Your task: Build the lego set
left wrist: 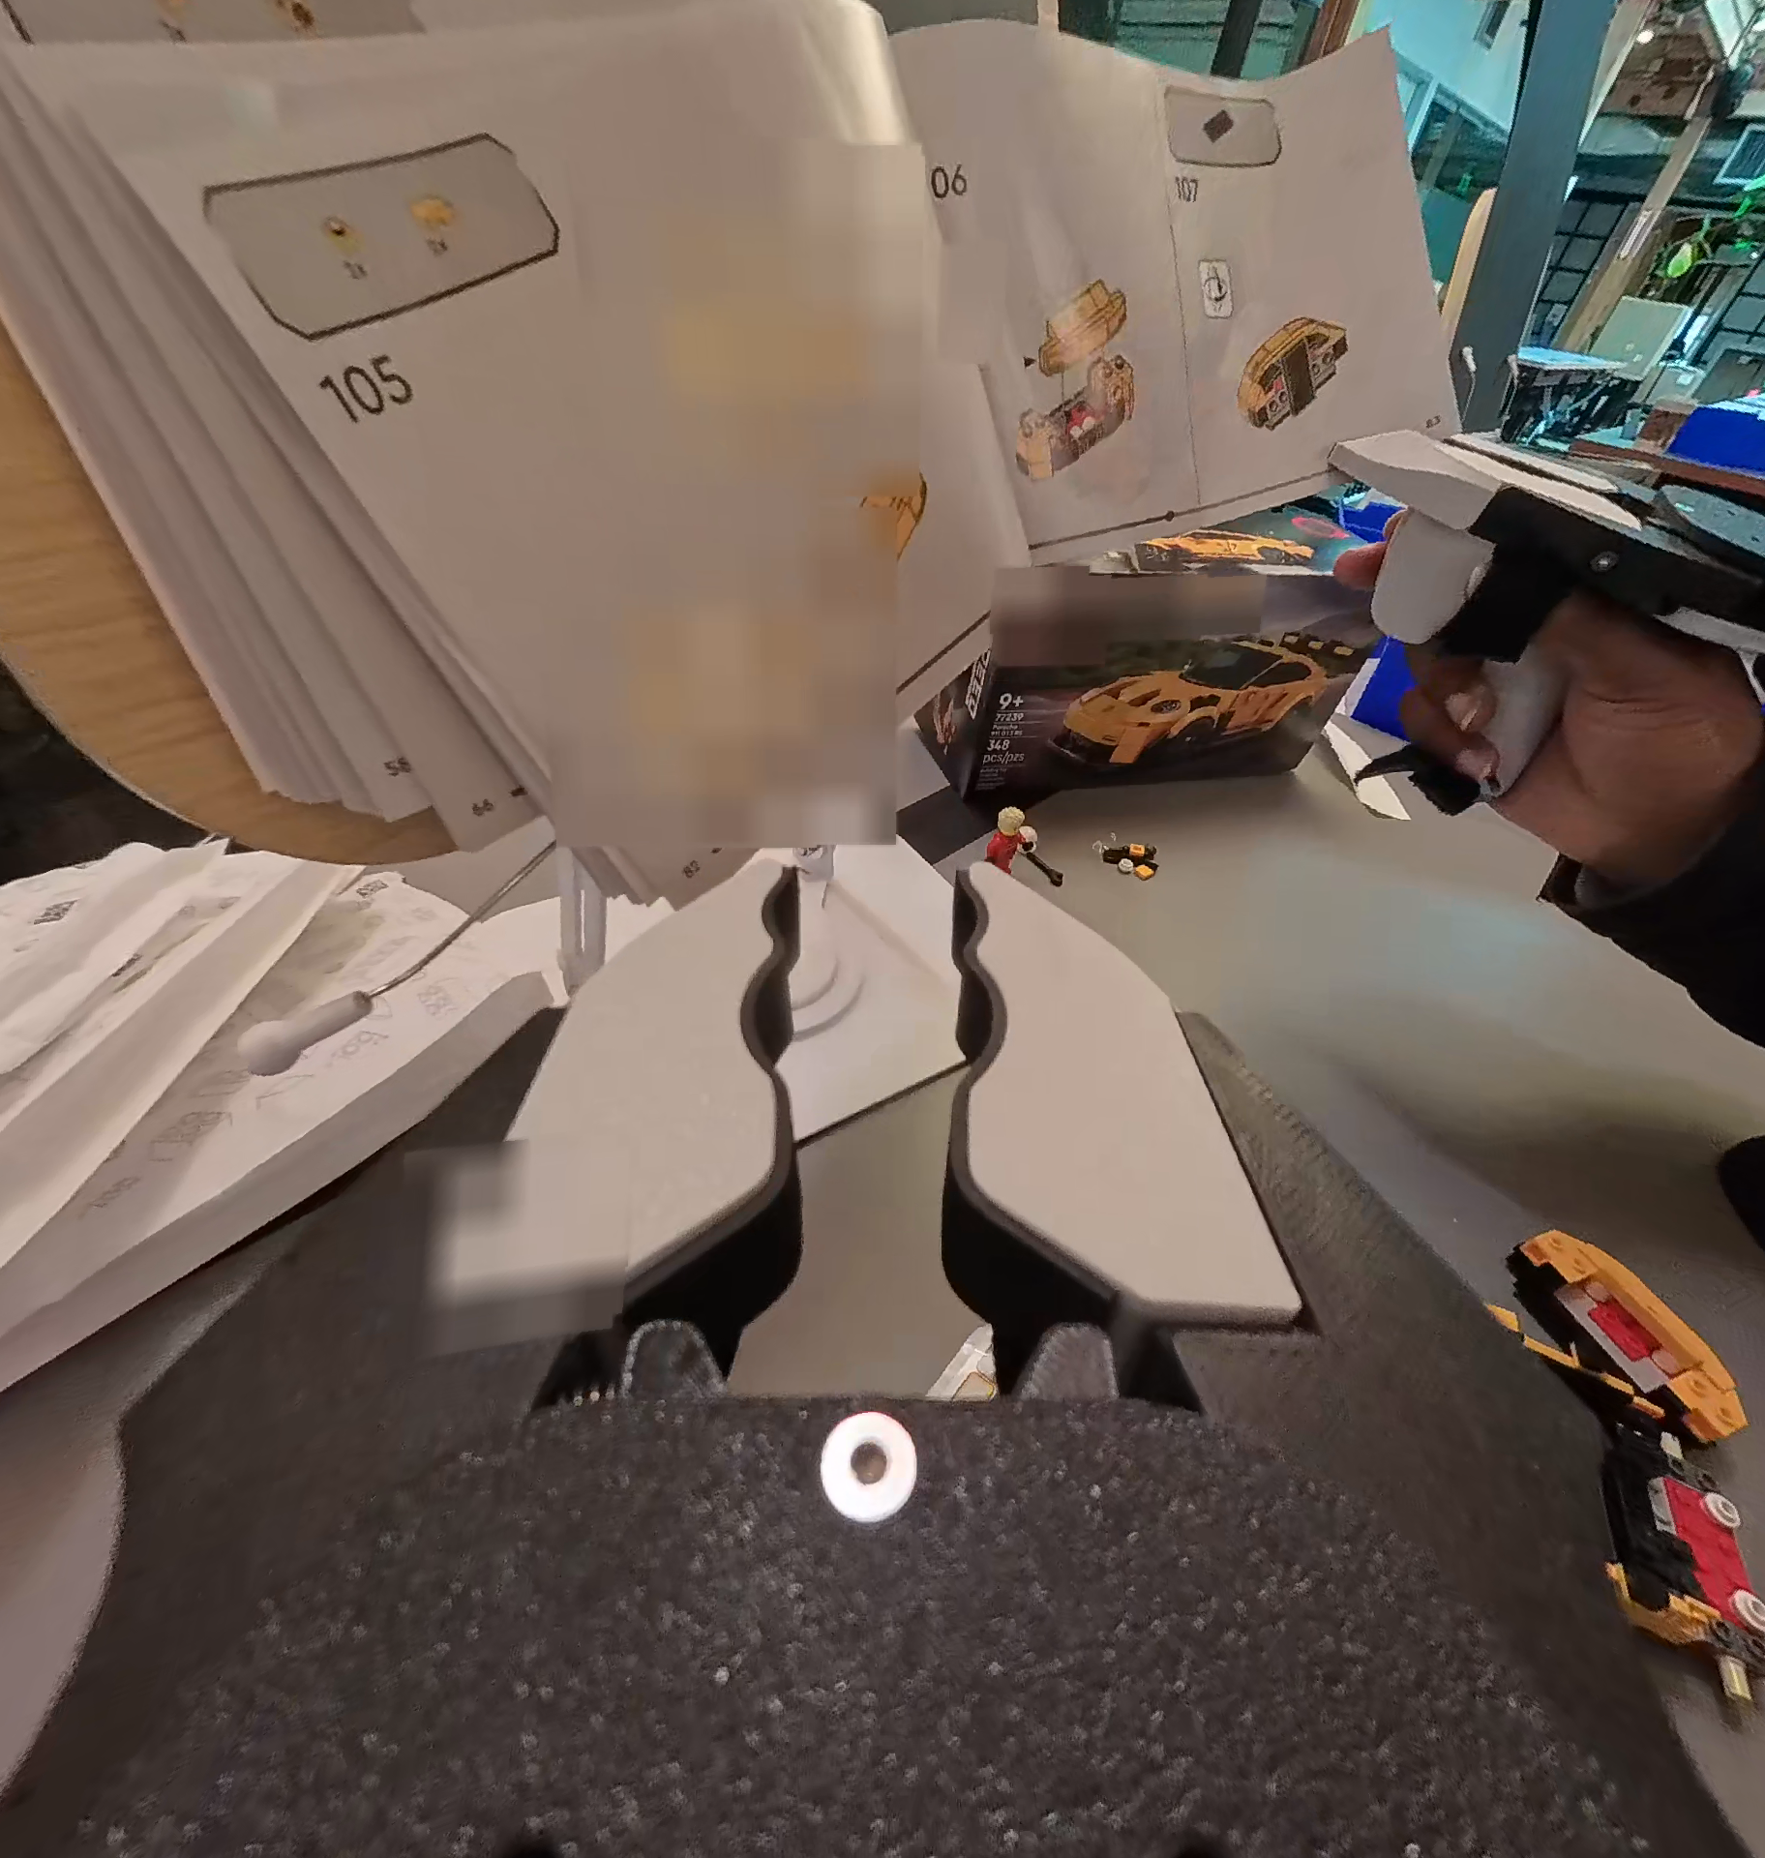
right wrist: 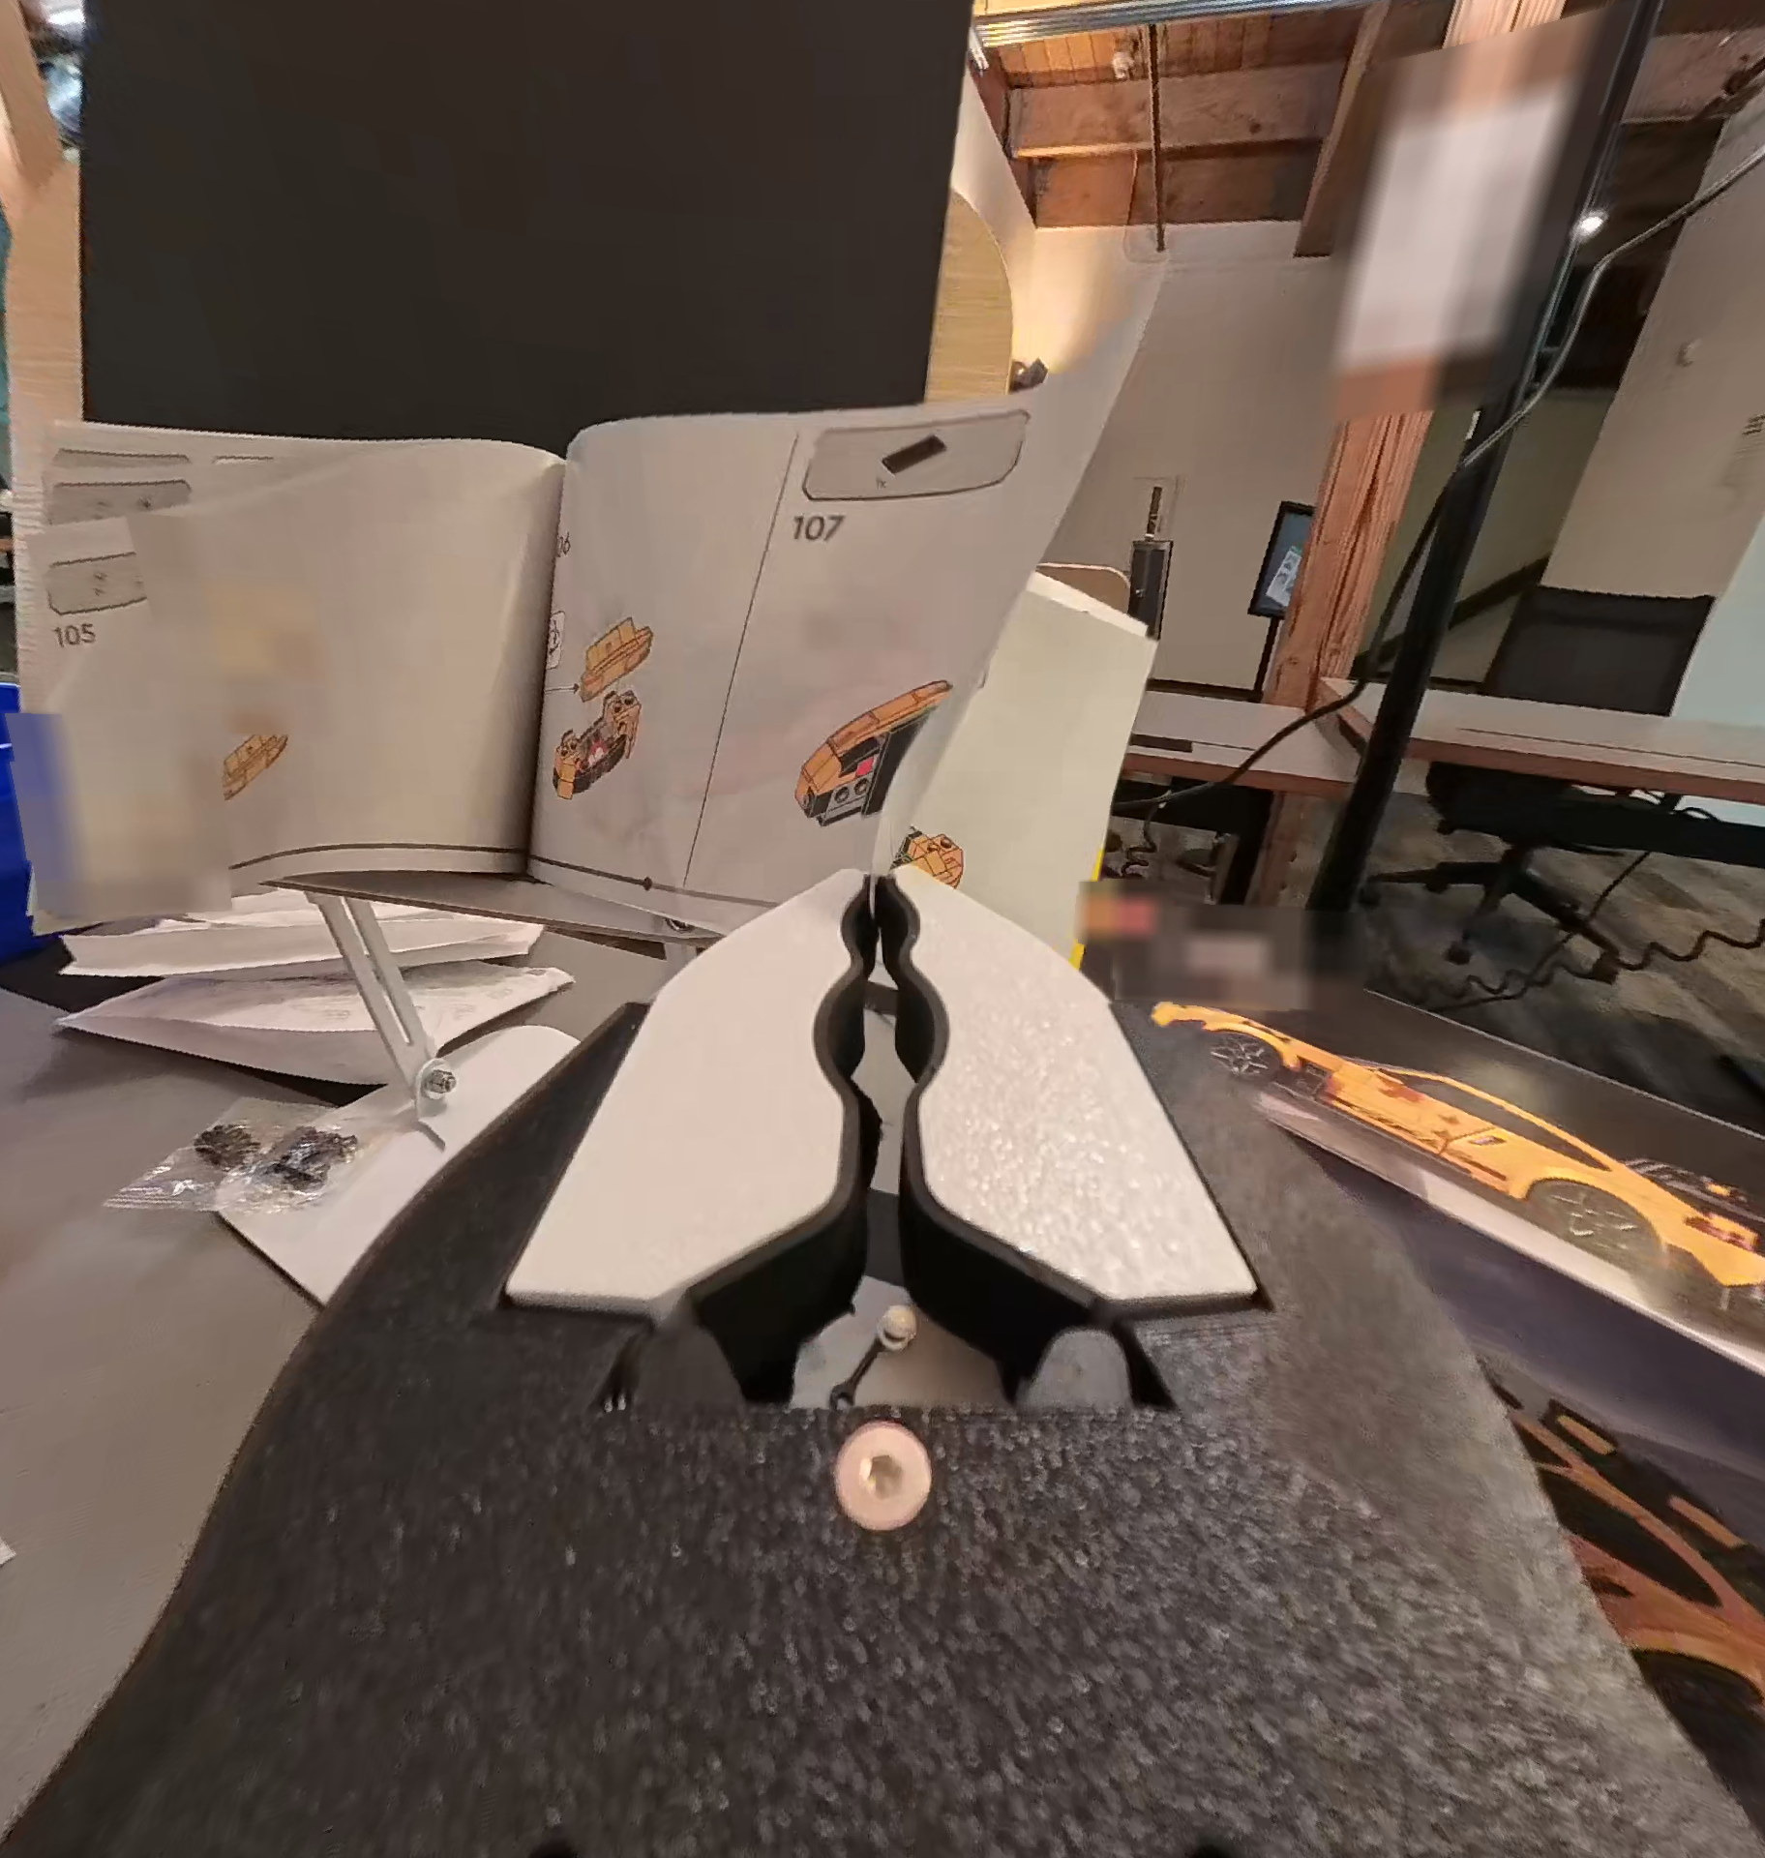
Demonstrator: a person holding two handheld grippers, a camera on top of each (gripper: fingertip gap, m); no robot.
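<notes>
Progress looks late but unfinished, as I read it from my remote seat. My right gripper (right wrist: 876,885) has its fingers pinched together on the lower corner of the manual page (right wrist: 858,643), which curls up from the open booklet on its wire stand (right wrist: 396,1015). I judge this step to be a page turn, not a build move. My left gripper (left wrist: 870,885) hangs with its fingers spread apart and nothing between them, low over the grey table (left wrist: 1361,1005) in front of the stand.

The orange car body section (left wrist: 1627,1342) lies on the table at the right edge of the left view, and just beside it, nearer me, sits the red and black chassis piece (left wrist: 1688,1568). They are two separate sub-assemblies, not yet joined. Farther off stand a red minifigure (left wrist: 1007,843) and a few loose small parts (left wrist: 1130,857), near the set's box (left wrist: 1140,714). In the right view a sealed bag of small black parts (right wrist: 255,1151) rests on the table by the stand foot, so some pieces look untouched.

My judgement: most of the bodywork is assembled, but joining the sections and fitting the bagged black parts remain.
</notes>
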